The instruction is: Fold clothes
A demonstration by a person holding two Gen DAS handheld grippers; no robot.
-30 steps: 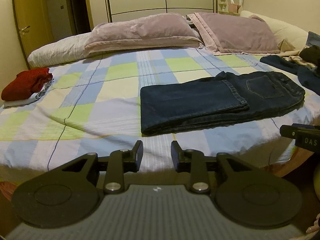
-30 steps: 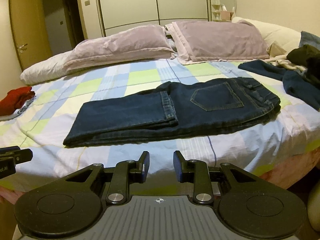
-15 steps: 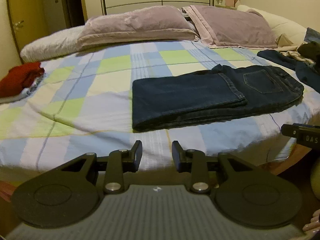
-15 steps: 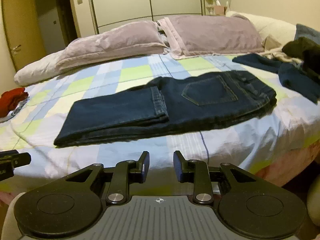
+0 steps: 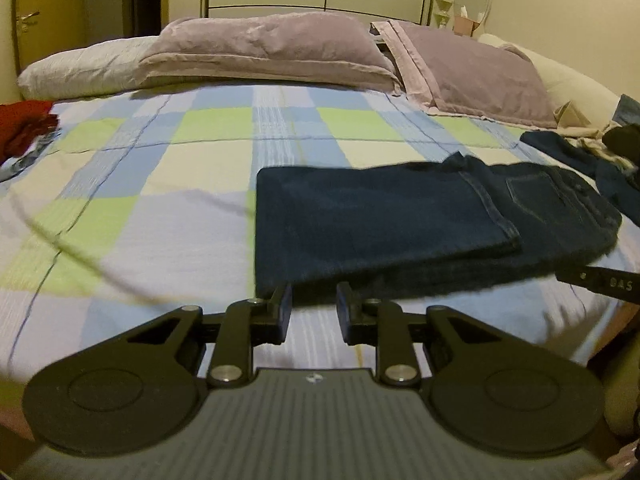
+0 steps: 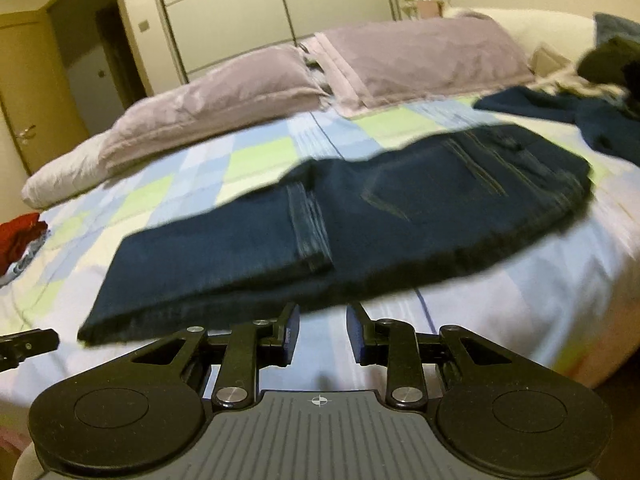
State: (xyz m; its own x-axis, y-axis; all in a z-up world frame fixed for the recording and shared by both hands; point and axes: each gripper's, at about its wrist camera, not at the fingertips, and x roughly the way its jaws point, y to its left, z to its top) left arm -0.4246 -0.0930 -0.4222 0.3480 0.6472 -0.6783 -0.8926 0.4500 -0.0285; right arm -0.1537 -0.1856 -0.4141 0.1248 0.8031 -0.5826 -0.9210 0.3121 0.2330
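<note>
Dark blue jeans [image 5: 420,220] lie folded on the checked bedspread, waist and back pocket to the right, legs doubled over to the left. My left gripper [image 5: 313,298] is open and empty, just short of the near left corner of the jeans. The same jeans [image 6: 320,232] fill the right wrist view, blurred. There my right gripper [image 6: 322,318] stands open with nothing between its fingers, right at the near edge of the jeans around their middle. The tip of the right gripper [image 5: 600,282] shows at the right edge of the left wrist view.
The bed [image 5: 160,184] carries two lilac pillows [image 5: 272,52] at its head. A red garment [image 5: 24,124] sits folded at the far left. A pile of dark clothes [image 6: 580,112] lies at the right. The bed's near edge drops off just below the grippers.
Both grippers have moved forward over the bed edge toward the jeans, which now loom larger. The right wrist view has tilted and blurred. Both grippers stay open.
</note>
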